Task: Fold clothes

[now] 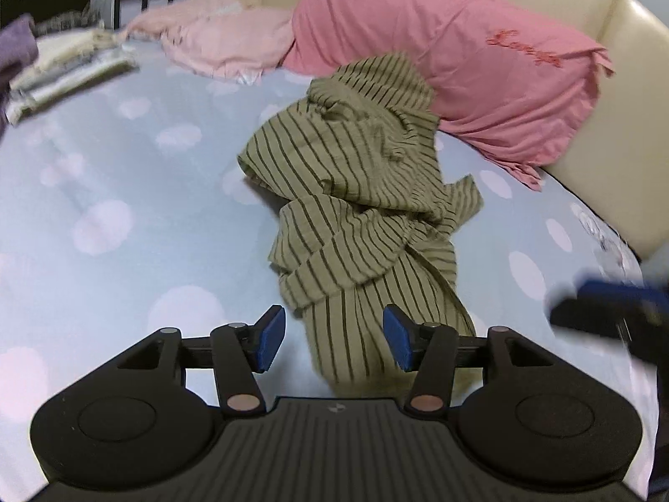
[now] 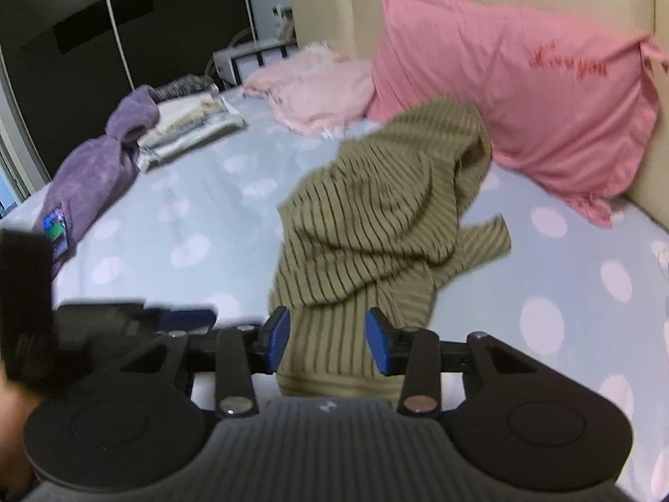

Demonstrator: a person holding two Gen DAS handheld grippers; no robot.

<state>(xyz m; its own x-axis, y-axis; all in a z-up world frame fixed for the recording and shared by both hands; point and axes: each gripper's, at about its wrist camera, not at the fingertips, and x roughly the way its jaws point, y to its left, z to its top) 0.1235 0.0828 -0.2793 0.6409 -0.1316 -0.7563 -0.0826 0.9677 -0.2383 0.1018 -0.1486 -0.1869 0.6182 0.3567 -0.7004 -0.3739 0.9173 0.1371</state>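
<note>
Pale blue bedding with pink dots covers the bed, where an olive striped garment lies crumpled in a heap in front of a pink pillow. It looks light, limp and easily bunched, so a hem edge or corner seems the best hold. Its near end runs between the parted pads of both the left tool and the right tool, neither pressing on the cloth.

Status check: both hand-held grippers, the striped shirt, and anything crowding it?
Left hand-held gripper open, straddling striped shirt hem. Right hand-held gripper open, same. Shirt crumpled, unfolded on bed. Pink pillow touching its far end.
</note>
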